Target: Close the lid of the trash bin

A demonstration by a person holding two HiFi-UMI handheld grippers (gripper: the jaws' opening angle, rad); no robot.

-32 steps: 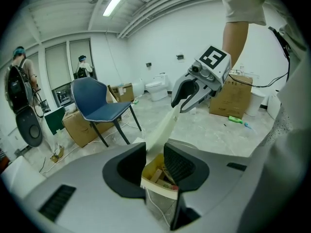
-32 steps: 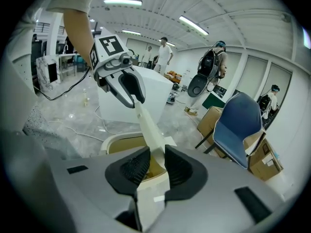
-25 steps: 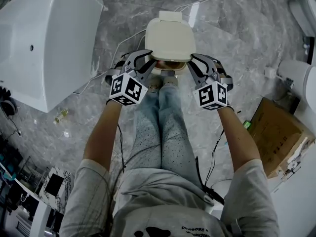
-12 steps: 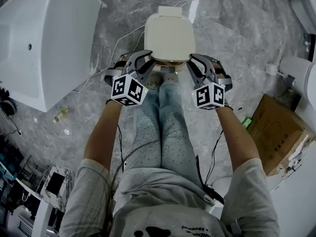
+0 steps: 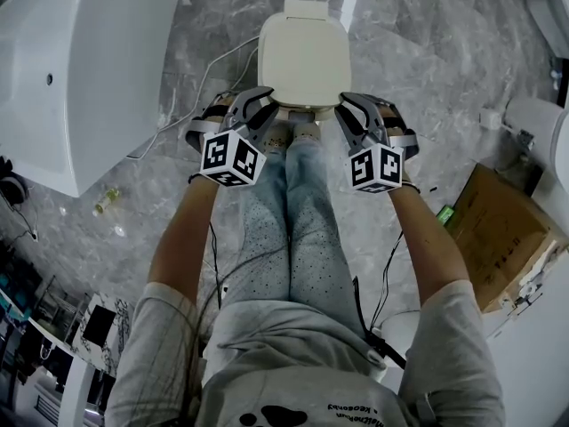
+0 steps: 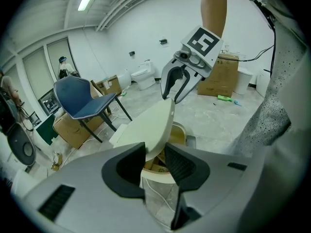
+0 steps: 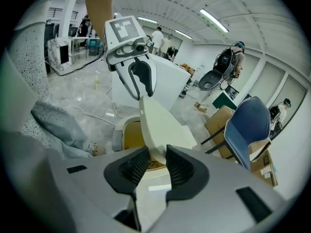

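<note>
The cream lid (image 5: 302, 56) of the trash bin (image 6: 160, 198) stands slightly raised above the bin's rim (image 7: 127, 130). My left gripper (image 5: 267, 114) holds the lid's left front edge. In the left gripper view the lid (image 6: 148, 127) fills the gap between the left gripper's (image 6: 155, 161) pads. My right gripper (image 5: 348, 114) straddles the right front edge. Its jaws have just been opening, and the lid (image 7: 158, 123) sits between the right gripper's (image 7: 156, 166) jaws with a gap on one side. Each gripper view shows the other gripper across the lid.
A big white tub-like body (image 5: 80, 69) lies to the left and a cardboard box (image 5: 498, 229) to the right. Cables (image 5: 191, 96) run over the marble floor. A blue chair (image 6: 80, 98) stands beyond the bin. The person's legs and shoes (image 5: 283, 133) are right before the bin.
Both grippers have sunk with the lid. The lid has tipped lower, so less of the bin's inside shows under its front edge.
</note>
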